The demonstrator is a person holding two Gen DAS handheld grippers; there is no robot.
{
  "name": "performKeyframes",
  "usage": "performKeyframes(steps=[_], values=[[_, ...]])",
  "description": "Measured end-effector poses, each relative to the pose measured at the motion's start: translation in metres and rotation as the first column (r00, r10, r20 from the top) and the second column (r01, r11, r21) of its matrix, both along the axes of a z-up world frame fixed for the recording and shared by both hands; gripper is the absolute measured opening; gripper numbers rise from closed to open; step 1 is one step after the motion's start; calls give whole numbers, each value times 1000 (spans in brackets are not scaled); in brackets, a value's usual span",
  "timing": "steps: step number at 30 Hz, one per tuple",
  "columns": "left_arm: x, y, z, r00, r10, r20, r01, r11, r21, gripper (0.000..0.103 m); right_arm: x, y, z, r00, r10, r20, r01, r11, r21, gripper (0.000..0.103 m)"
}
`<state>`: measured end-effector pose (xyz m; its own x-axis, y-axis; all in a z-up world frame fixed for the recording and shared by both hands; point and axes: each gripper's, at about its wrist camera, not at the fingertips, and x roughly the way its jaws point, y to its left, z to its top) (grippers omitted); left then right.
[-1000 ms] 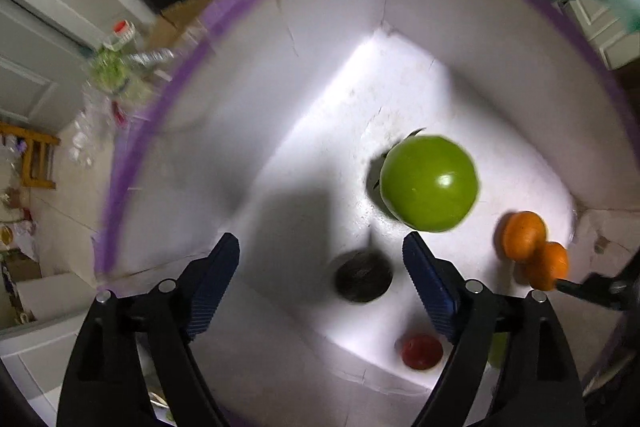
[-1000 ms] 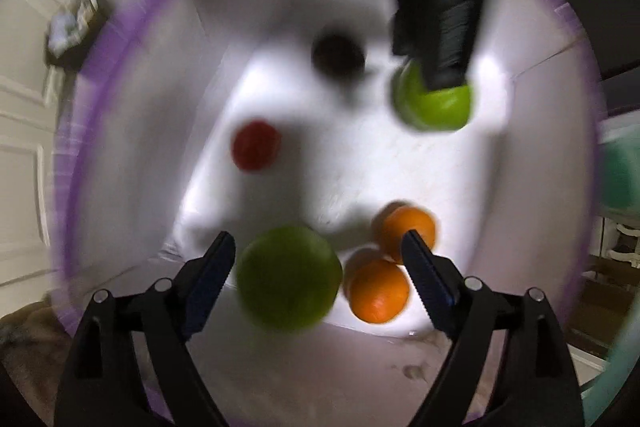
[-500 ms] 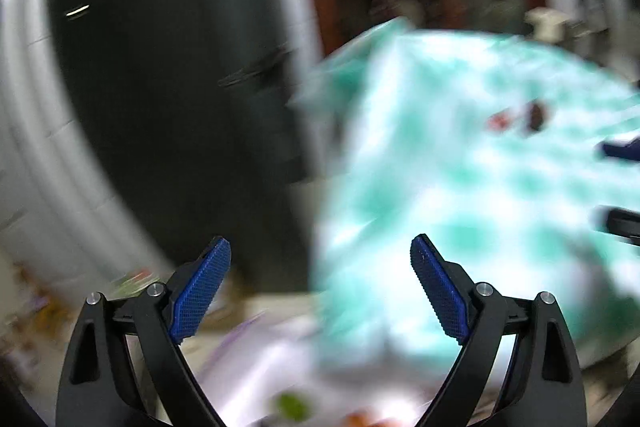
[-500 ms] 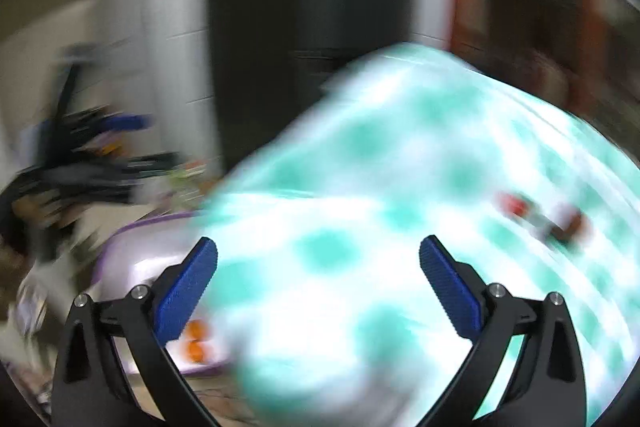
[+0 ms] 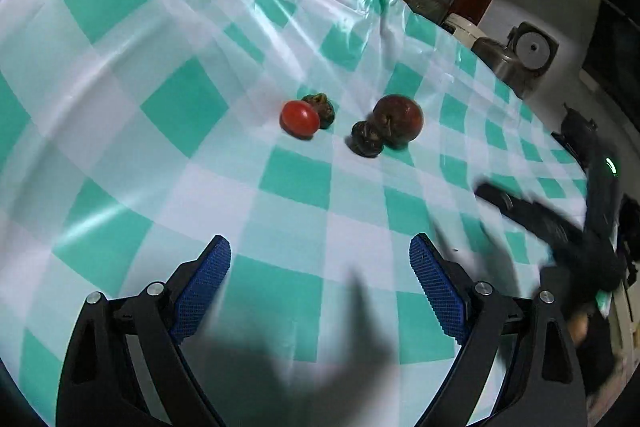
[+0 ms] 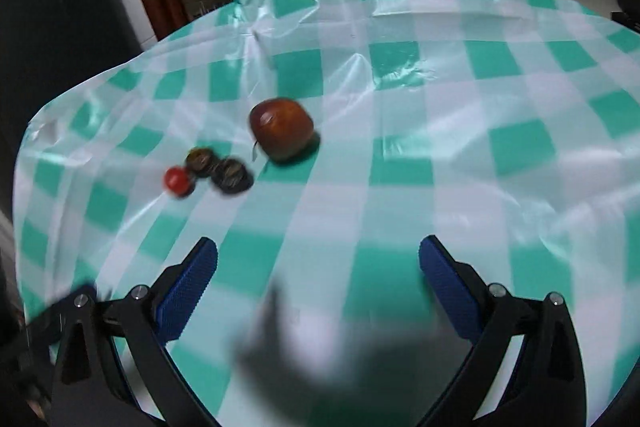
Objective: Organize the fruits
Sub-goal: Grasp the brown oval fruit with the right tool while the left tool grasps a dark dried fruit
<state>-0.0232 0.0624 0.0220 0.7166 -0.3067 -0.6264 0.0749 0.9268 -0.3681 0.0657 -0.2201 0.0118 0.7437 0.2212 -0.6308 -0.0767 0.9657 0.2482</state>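
now both tongs apart, empty: left gripper (image 5: pixel 320 291), right gripper (image 6: pixel 318 281). apple (image 5: pixel 399 121) at 1 o'clock of tomato (image 5: pixel 299 119), on checked cloth (image 5: pixel 168 39).

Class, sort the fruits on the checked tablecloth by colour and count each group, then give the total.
Bright red: 1, the small tomato
Dark red-brown: 1, the large apple
Dark, nearly black: 2, the small wrinkled fruits
Total: 4

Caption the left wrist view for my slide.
Open left hand-held gripper above checked tablecloth, facing tomato, apple, two dark fruits.
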Motion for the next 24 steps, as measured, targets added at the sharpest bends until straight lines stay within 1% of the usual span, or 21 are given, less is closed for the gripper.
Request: performKeyframes(steps=[1,2,4,5,8,9,11,12,13,14,16,17,19,20,22,24], values=[[-3,-1,0,999,-10,39,10,1000,-23,90,7,1,5,1000,5,2,-5,1000,-5,101],[-1,-3,0,999,-4,45,5,1000,-26,90,17,8,8,1000,15,1,-15,1000,-19,101],[1,-3,-4,1000,-13,28,14,999,-36,90,43,26,13,999,43,-3,-43,997,-70,101],[-3,0,0,999,-21,28,22,999,-42,90,56,34,13,998,55,-4,-55,995,-85,101],[-1,0,1,999,-32,15,33,998,-55,90,93,47,12,997,69,-23,-71,994,-85,101],[-2,2,2,999,-41,11,42,997,-61,90,104,50,10,996,76,-38,-79,994,-77,101],[-1,1,1,999,-49,7,49,997,-66,90,121,55,2,995,72,-73,-78,993,-91,101],[-1,1,1,999,-51,8,51,996,-69,90,130,57,-2,992,71,-100,-80,992,-94,98],[-1,0,1,999,-51,10,52,996,-70,90,136,58,-3,990,78,-114,-88,993,-84,93],[0,0,0,999,-49,10,49,996,-70,90,141,59,-4,989,85,-123,-95,993,-77,92],[0,-1,0,999,-45,9,45,997,-64,90,146,64,-7,985,90,-144,-105,989,-102,91],[1,-3,0,999,-50,8,50,997,-56,90,146,67,-8,984,103,-145,-119,987,-107,88],[1,-6,0,999,-52,7,52,998,-42,90,144,70,-8,984,112,-142,-131,983,-131,69],[2,-8,0,999,-54,4,54,998,-31,90,142,70,-8,985,107,-136,-126,983,-135,66],[2,-8,-1,999,-54,-5,53,998,-27,90,136,64,-8,984,121,-135,-134,986,-95,66],[3,-5,-2,999,-43,-12,42,998,-36,90,122,54,-7,986,109,-127,-118,990,-71,65]])
